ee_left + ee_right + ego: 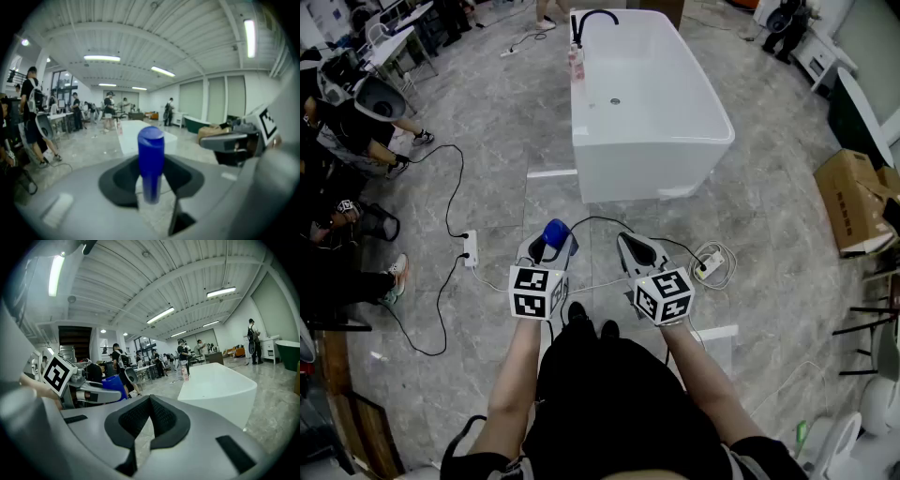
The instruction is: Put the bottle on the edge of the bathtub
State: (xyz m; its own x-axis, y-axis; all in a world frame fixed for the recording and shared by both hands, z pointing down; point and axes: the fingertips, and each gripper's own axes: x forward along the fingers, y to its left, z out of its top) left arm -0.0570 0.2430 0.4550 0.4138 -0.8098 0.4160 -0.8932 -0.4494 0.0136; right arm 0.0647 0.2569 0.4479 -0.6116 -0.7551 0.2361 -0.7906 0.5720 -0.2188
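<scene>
Left gripper [152, 183] around blue bottle [151, 154]

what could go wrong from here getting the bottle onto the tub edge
1. A cable and a power strip lie on the floor between the person and the tub, so a trip seems possible.
2. The left gripper holds the bottle by its lower part, so it may tilt on the way.
3. The tub's rim looks narrow, so the bottle might slide off.
</scene>
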